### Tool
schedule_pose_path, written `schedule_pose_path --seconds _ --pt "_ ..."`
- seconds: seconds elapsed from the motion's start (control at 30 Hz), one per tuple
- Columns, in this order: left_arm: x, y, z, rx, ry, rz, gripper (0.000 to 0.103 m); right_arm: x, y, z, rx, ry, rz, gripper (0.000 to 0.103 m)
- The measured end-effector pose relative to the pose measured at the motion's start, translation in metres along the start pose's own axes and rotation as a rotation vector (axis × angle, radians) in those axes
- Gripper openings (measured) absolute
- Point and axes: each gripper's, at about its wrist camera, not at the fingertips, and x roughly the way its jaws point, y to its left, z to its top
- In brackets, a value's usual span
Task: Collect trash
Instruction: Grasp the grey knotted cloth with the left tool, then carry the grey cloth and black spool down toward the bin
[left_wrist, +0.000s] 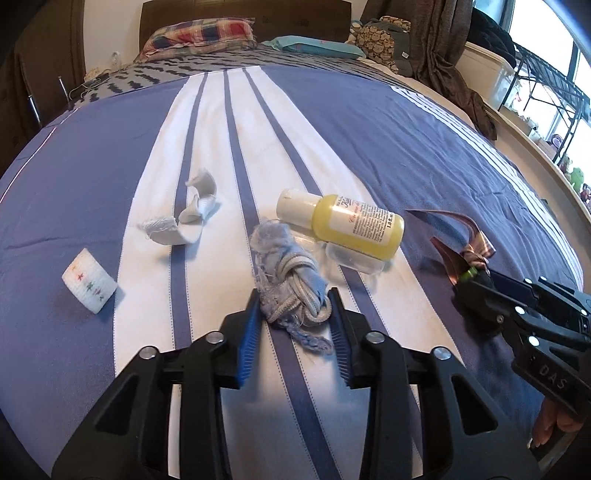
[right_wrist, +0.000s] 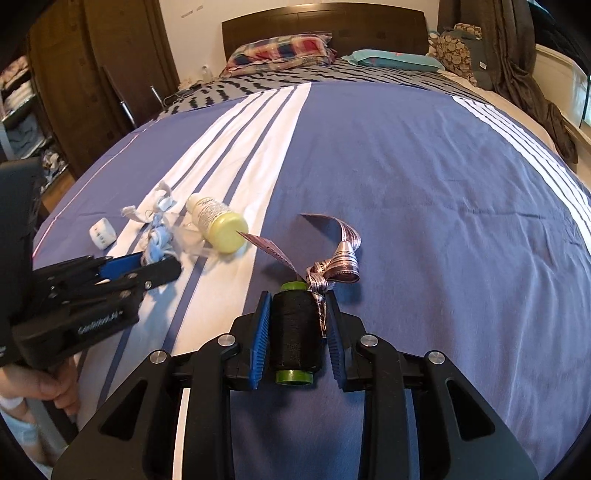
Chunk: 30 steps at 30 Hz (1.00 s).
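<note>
Left gripper (left_wrist: 293, 312) is clamped on a knotted blue rag (left_wrist: 286, 273) lying on the white stripes of the bedspread (left_wrist: 369, 122), toward its near edge. Right gripper (right_wrist: 297, 332) is closed on a black thread spool (right_wrist: 295, 328) with green ends; a striped ribbon (right_wrist: 332, 254) is tied at the spool's far end and trails over the blue cloth. A yellow bottle (left_wrist: 347, 225) lies on its side just beyond the rag, resting on clear plastic (left_wrist: 351, 258). A white scrap (left_wrist: 184, 218) lies left of it. A small white roll (left_wrist: 89, 280) sits nearer the left edge.
</note>
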Motion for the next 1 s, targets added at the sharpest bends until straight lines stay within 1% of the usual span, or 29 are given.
schedule_pose_path --seconds 0.17,0.33,0.5,0.6,0.8,1.0 --pt "-0.015 0.006 -0.018 -0.02 -0.003 -0.034 0.024 -0.015 0.006 -0.015 0.005 -0.007 0.028 0.029" --pt "-0.042 0.005 -0.054 -0.013 -0.011 -0.052 0.023 -0.033 0.016 -0.034 0.004 -0.014 0.053 0.029" --pt "-0.075 0.001 -0.095 -0.012 -0.032 -0.064 0.023 -0.051 0.028 -0.061 0.001 -0.016 0.078 0.029" --pt "-0.092 -0.002 -0.115 -0.012 -0.046 -0.075 0.023 -0.063 0.034 -0.08 0.002 -0.014 0.095 0.029" --pt "-0.123 -0.015 -0.152 0.014 -0.068 -0.06 0.023 -0.086 0.045 -0.116 0.006 -0.016 0.121 0.029" --pt "-0.143 -0.025 -0.185 0.019 -0.078 -0.059 0.023 -0.104 0.048 -0.147 0.016 -0.015 0.147 0.029"
